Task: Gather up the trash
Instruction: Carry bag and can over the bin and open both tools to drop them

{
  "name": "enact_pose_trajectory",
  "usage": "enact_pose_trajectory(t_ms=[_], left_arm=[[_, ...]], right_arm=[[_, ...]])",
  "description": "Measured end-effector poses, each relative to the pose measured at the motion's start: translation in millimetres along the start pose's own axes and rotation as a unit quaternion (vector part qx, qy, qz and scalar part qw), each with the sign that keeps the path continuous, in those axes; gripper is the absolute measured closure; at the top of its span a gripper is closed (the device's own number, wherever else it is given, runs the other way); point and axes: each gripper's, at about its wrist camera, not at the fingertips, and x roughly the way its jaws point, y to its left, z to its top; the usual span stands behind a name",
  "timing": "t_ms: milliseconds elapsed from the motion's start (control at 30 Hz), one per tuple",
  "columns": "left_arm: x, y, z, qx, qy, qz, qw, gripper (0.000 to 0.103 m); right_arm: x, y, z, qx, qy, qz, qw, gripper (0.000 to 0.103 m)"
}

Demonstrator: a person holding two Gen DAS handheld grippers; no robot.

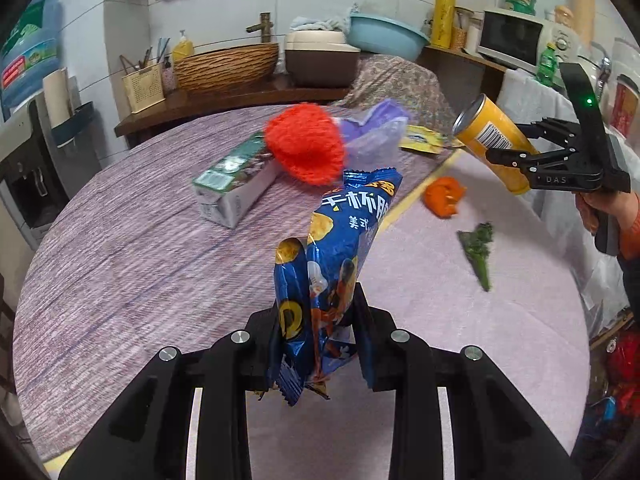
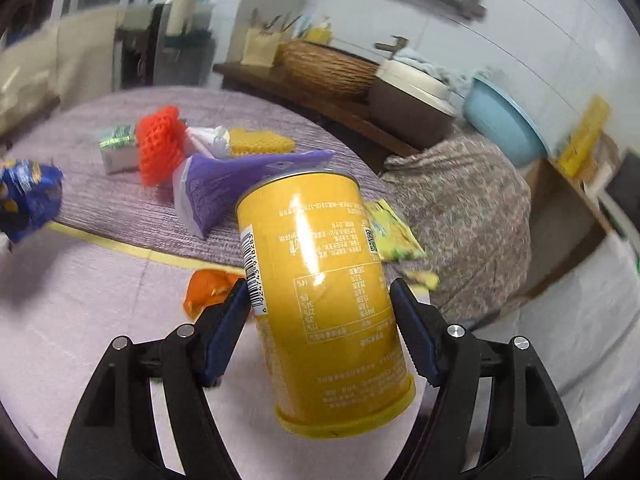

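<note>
Carrying goes best if the blue snack bag (image 1: pixel 332 264), pinched above the surface (image 1: pixel 140 248) by the left claw (image 1: pixel 316 344), and the yellow can (image 2: pixel 324 300), clamped aloft by the right claw (image 2: pixel 320 328), are kept squeezed until a bin, unseen here, is reached.

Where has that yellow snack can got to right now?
The yellow can is off the table, clamped between the pads of the right tool; the left wrist view shows it at far right, above the orange peel.

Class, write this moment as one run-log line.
left gripper: holds blue snack bag | right gripper: holds yellow can | orange peel: on table
</note>
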Motion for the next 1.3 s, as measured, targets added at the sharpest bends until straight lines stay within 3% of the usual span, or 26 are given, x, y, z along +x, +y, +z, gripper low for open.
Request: enact_pose_trajectory(t_ms=[133,267,433,533,700,833,1067,1233,1300], left_arm=[[-3,-40,-2,0.018,-0.003,-0.035,0.9992,0.073],[2,-90,0,0.038,0.002,-0.085,0.9956,0.073],[20,-160,11,0.066,0.018,-0.148,0.9867,0.073],[36,-202,20,0.081,0.036,-0.188,0.9783,0.073],[62,-276,33,0.118,0.060,-0.221,0.9663,0.073],[88,-329,40,0.140,0.083,-0.218,0.9623,0.073],[149,-399,31,0.177,0.150,-0.186,0.9547,0.071],[195,-414,32,0.153,0.201,-0.181,0.9506,0.069],[207,-418,31,0.146,0.213,-0.182,0.9489,0.053]], right_arm=[[-37,-18,-37,0.067,-0.032,0.020,0.997,0.032],[-75,-31,-82,0.126,-0.062,0.011,0.990,0.032],[-114,-50,-142,0.199,-0.064,-0.046,0.977,0.032],[-133,-58,-176,0.209,-0.056,-0.116,0.969,0.032],[-151,-94,-231,0.284,-0.032,-0.160,0.945,0.032],[-156,-114,-266,0.310,-0.009,-0.216,0.926,0.032],[-163,-137,-314,0.338,0.007,-0.234,0.912,0.032],[-161,-151,-334,0.366,0.008,-0.224,0.903,0.032],[-158,-155,-340,0.371,0.011,-0.222,0.901,0.032]])
